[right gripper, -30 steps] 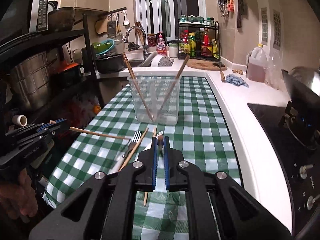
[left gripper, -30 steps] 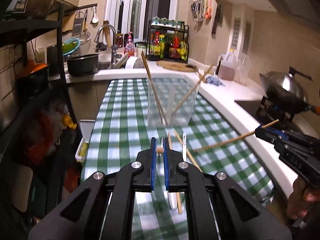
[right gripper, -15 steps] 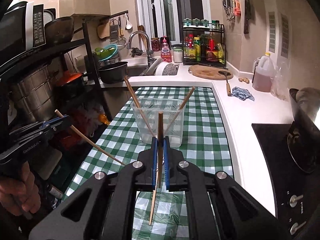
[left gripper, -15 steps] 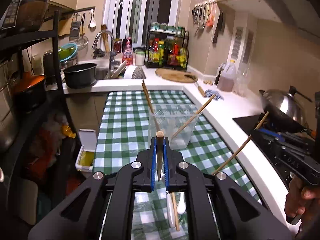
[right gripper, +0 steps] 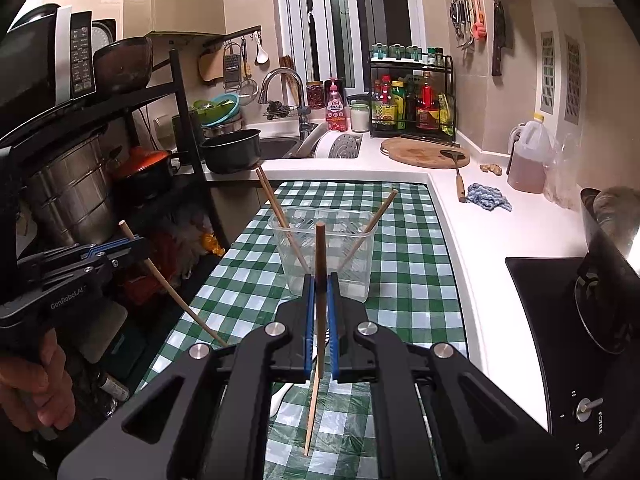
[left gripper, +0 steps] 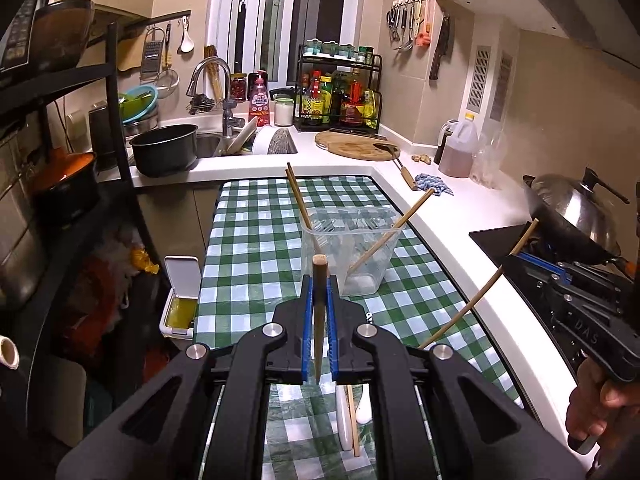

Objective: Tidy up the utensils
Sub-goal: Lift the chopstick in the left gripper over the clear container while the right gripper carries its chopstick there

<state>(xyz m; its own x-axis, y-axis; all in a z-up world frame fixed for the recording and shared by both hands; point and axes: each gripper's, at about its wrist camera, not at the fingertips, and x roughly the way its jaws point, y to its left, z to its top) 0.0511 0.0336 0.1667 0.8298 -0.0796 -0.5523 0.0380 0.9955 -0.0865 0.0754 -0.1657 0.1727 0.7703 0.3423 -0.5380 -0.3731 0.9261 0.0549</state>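
Observation:
A clear plastic container (left gripper: 352, 248) stands on the green checked cloth (left gripper: 256, 240) with two wooden chopsticks (left gripper: 298, 196) leaning in it; it also shows in the right wrist view (right gripper: 324, 256). My left gripper (left gripper: 319, 280) is shut on a chopstick (left gripper: 319, 312) held upright, above the cloth in front of the container. My right gripper (right gripper: 319, 280) is shut on another chopstick (right gripper: 318, 320), also upright. Each gripper shows in the other's view, the right one (left gripper: 532, 258) and the left one (right gripper: 120, 244). A white spoon (left gripper: 344, 412) and a chopstick lie on the cloth below.
A wok (left gripper: 576, 216) sits on the stove at the right. A black shelf rack (right gripper: 80, 160) with pots stands at the left. A sink, black pot (left gripper: 164, 152), spice rack and cutting board (left gripper: 356, 146) line the back counter.
Both grippers have lifted their chopsticks off the cloth and turned them from lying low and flat to upright. Both views have risen and pulled back from the container.

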